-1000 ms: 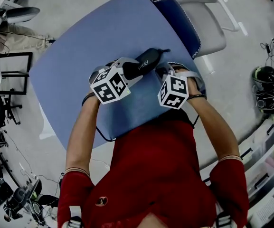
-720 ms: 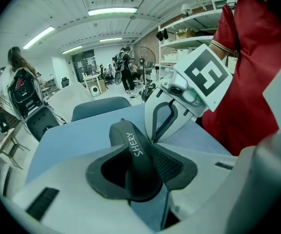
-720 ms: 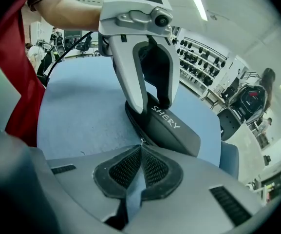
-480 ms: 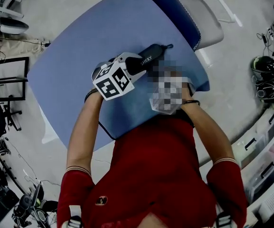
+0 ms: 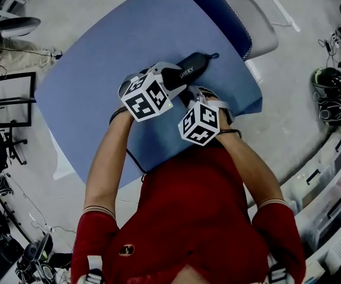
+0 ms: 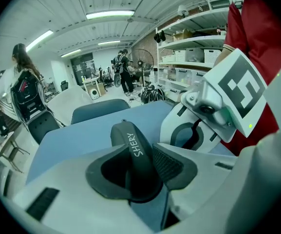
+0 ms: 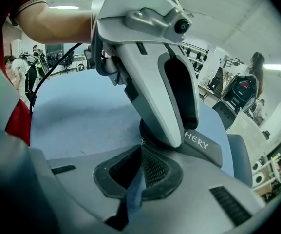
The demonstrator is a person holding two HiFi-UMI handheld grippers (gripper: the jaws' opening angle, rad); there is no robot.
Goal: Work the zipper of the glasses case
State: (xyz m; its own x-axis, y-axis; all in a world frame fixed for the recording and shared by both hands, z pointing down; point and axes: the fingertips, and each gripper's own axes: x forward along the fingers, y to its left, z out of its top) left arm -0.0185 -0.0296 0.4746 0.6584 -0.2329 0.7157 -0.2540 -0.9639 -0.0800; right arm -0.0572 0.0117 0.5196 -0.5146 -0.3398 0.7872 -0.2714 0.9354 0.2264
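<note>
Head view: a long black fabric glasses case [image 5: 195,65] lay on the blue-covered desk [image 5: 93,64]. Your left gripper [image 5: 175,80] sat on its near end, your right gripper [image 5: 192,94] just beside.

Left gripper view: the jaws clamped the case's sides.

Right gripper view: the jaws were pressed together at the case's near end, no pull visible between them. No zipper showed, so progress was unclear.

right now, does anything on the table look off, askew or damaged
Nothing stands out. The glasses case lies intact on the blue table, clamped near its end by the left gripper. The right gripper is shut beside that end; whether it pinches the zipper pull I cannot tell.
</note>
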